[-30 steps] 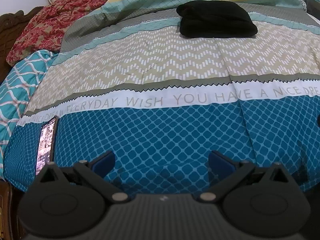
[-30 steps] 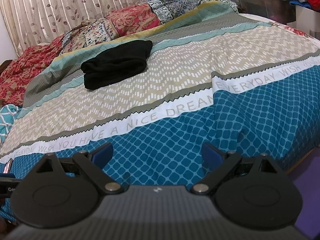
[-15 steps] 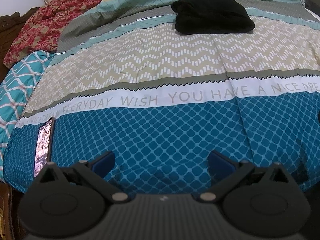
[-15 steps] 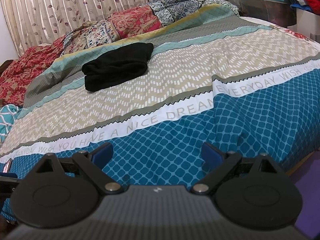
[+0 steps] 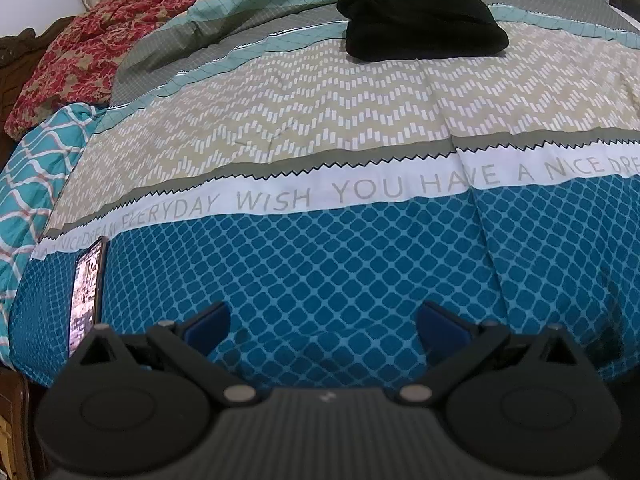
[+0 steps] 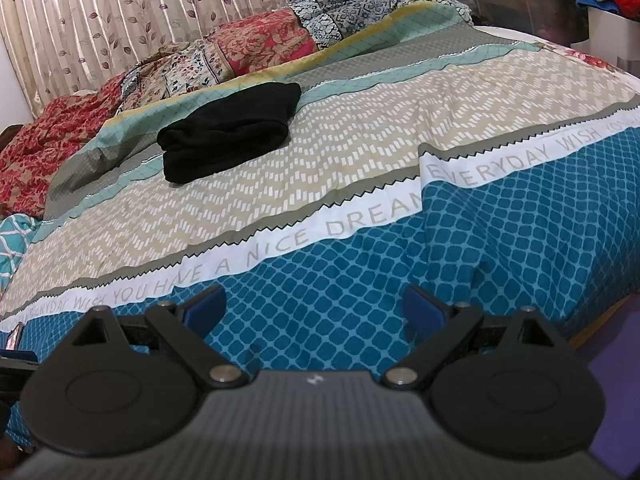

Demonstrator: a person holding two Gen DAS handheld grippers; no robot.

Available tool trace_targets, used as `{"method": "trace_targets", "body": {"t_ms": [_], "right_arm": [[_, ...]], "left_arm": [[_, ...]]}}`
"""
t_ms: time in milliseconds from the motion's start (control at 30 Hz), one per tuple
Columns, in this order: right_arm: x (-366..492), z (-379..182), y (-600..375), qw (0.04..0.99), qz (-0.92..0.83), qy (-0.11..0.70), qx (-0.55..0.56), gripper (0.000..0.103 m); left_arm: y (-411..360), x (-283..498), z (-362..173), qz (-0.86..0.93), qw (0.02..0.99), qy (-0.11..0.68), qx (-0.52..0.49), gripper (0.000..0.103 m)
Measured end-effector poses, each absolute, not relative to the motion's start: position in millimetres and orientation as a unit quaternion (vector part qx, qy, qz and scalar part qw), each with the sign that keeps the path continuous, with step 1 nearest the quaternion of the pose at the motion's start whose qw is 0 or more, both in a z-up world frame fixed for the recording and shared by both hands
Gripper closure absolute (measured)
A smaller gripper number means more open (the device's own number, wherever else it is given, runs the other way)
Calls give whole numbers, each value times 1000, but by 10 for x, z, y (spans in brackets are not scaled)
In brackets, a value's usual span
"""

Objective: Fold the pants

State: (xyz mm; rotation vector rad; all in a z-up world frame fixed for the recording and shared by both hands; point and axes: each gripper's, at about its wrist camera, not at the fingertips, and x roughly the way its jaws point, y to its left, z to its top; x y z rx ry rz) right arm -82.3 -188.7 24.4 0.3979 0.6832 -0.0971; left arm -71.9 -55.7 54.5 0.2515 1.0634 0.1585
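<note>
Left wrist view: the left gripper [image 5: 322, 326], blue fingers spread and empty, hangs over the near blue edge of a patterned bedspread [image 5: 320, 120]; black pants [image 5: 420, 28] lie folded at the far side, a phone [image 5: 86, 294] at near left. The right gripper [image 6: 316, 312] is likewise spread, holding nothing.

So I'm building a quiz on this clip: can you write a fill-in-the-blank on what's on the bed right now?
1. The bundled pants lying on the patterned bedspread are ____ in colour.
2. The left gripper and the right gripper are both ____.
3. The lit smartphone lies near the bed's ____ edge in the left wrist view.

Missing words: black; open; left
</note>
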Motion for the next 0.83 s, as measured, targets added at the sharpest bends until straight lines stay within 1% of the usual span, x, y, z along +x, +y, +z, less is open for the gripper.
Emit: {"method": "trace_targets", "body": {"t_ms": [633, 833], "right_arm": [[-825, 257, -1935, 923, -53, 324, 200, 7], [-839, 269, -1956, 927, -56, 316, 196, 6]], "left_arm": [[-695, -558, 637, 72, 854, 497, 133, 0], [-759, -527, 698, 54, 864, 484, 131, 0]]}}
